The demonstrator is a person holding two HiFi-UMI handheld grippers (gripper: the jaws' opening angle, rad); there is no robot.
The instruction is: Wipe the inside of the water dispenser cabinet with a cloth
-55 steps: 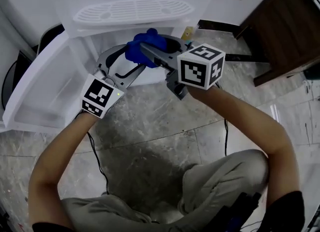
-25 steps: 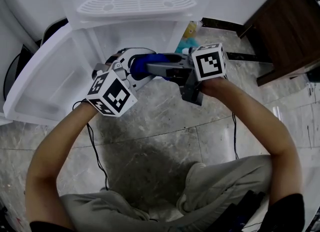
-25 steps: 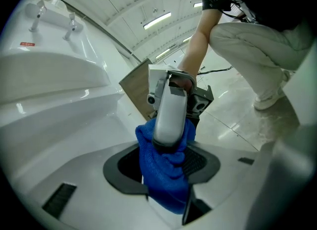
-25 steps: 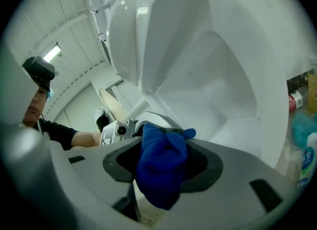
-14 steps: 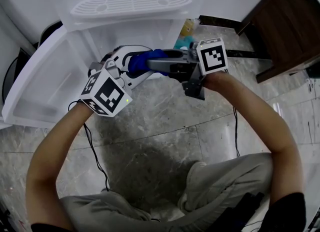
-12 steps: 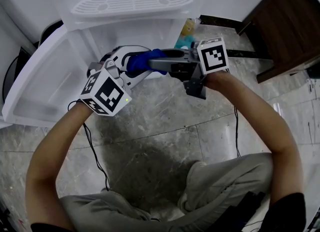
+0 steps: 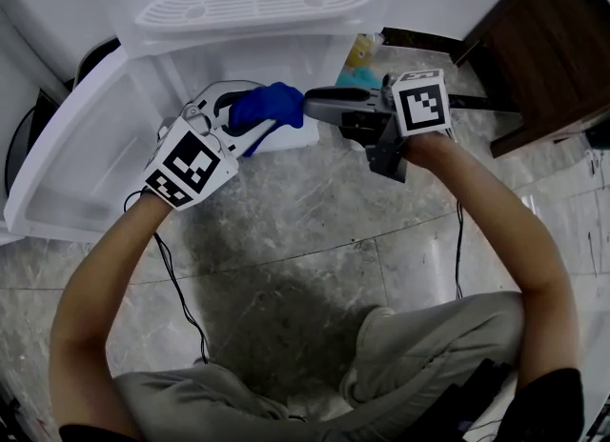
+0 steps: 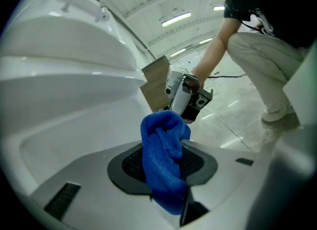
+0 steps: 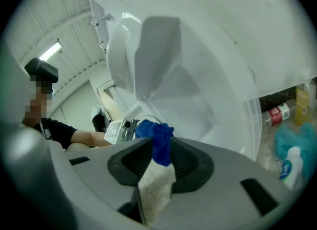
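A blue cloth (image 7: 268, 107) hangs bunched at the tips of my left gripper (image 7: 250, 118). In the left gripper view the cloth (image 8: 163, 162) is pinched between the closing jaws of the left gripper (image 8: 168, 177). My right gripper (image 7: 310, 102) points left at the cloth, its tips just at the cloth's edge. Its jaws are closing with no grip on the cloth (image 9: 156, 137), which sits beyond the right gripper (image 9: 158, 162). A pale rough strip (image 9: 156, 189) lies between those jaws. The white dispenser's open cabinet (image 7: 238, 59) stands right behind both grippers.
The cabinet's white door (image 7: 86, 164) swings open to the left. A slotted drip tray (image 7: 253, 7) juts out above the opening. Bottles and a teal item (image 7: 357, 64) stand on the floor at the right of the dispenser. A dark wooden cabinet (image 7: 543, 50) is further right. A cable (image 7: 181, 297) trails over the marble floor.
The right gripper has drawn back to the right, off the cloth. The cloth now shows bunched at the left gripper's tips, and the left hand has shifted left.
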